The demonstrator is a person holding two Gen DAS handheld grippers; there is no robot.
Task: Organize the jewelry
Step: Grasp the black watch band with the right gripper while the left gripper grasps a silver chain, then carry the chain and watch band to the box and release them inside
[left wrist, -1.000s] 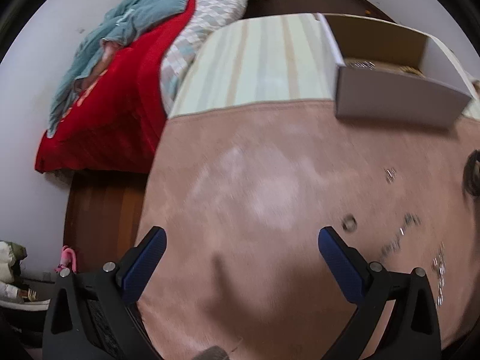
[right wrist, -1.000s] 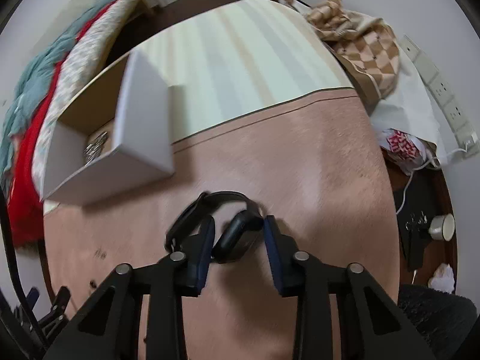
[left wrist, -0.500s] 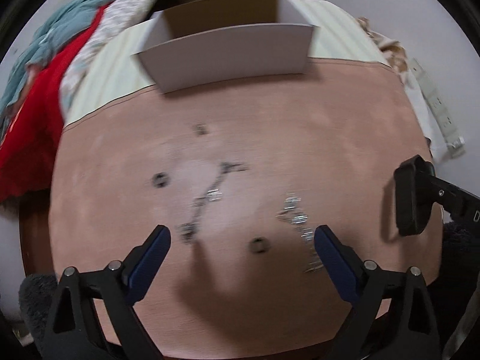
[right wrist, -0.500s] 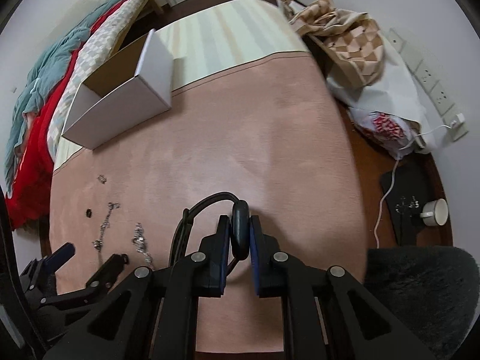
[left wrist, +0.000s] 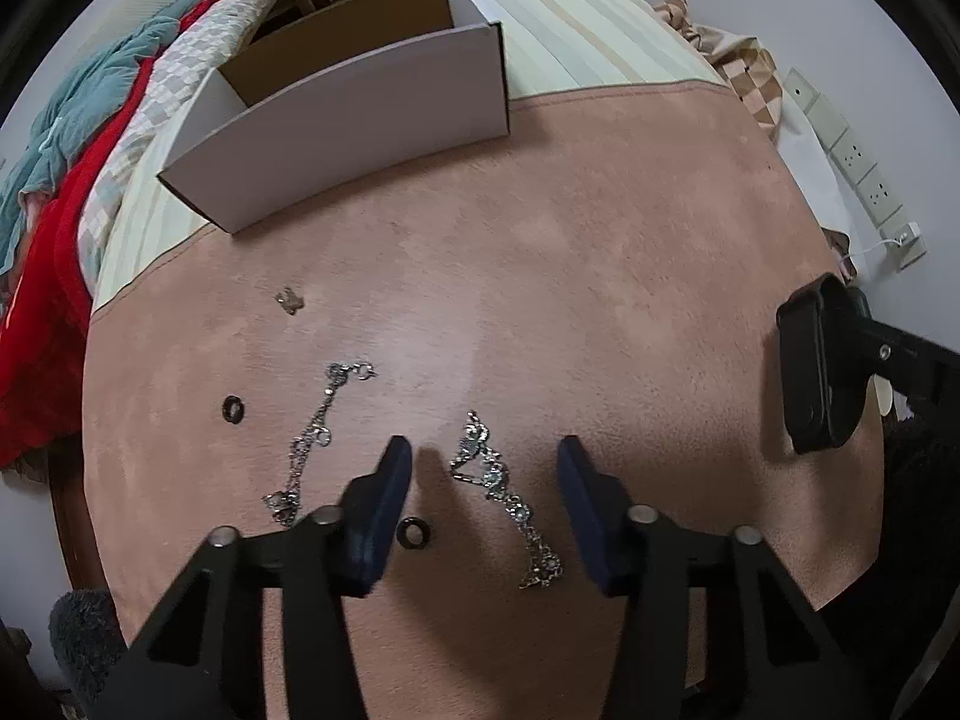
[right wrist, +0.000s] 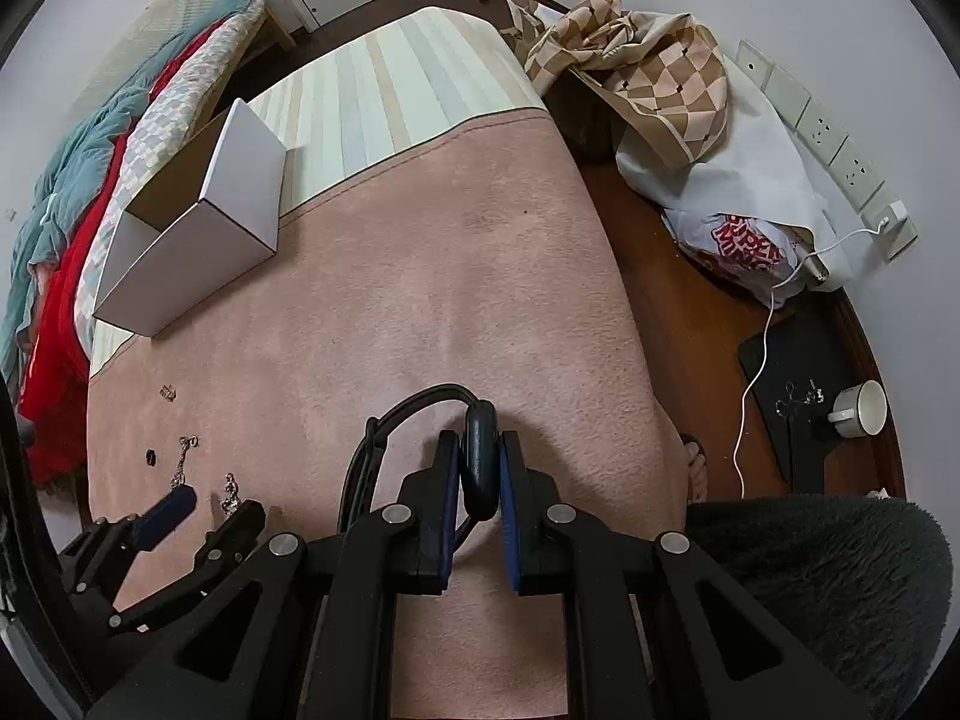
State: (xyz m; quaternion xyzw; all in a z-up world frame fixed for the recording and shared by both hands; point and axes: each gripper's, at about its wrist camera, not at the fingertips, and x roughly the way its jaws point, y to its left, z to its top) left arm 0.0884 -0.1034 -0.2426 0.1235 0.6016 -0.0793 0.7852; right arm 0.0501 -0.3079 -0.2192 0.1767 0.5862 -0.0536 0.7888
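On the pink cloth (left wrist: 570, 252) lie two silver chains, one (left wrist: 501, 480) between my left gripper's fingers and one (left wrist: 309, 438) to its left. Two dark rings (left wrist: 234, 409) (left wrist: 414, 534) and a small silver piece (left wrist: 290, 299) lie nearby. My left gripper (left wrist: 485, 468) is open, low over the right chain. My right gripper (right wrist: 480, 468) is shut on the black headphones (right wrist: 479, 456), held above the cloth; it shows in the left wrist view (left wrist: 822, 372) at the right. The open white box (left wrist: 360, 114) stands at the back.
A striped mat (right wrist: 408, 96) lies behind the cloth. Bedding in red and teal (left wrist: 54, 192) is at the left. A checked cloth (right wrist: 648, 60), a plastic bag (right wrist: 744, 246), wall sockets (right wrist: 840, 162) and a cup (right wrist: 864, 408) are at the right. A dark fluffy seat (right wrist: 828, 588) is near.
My left gripper swung right from the cloth's left edge to the jewelry, dropped over the right chain and narrowed. My right gripper closed on the headphones and lifted them back.
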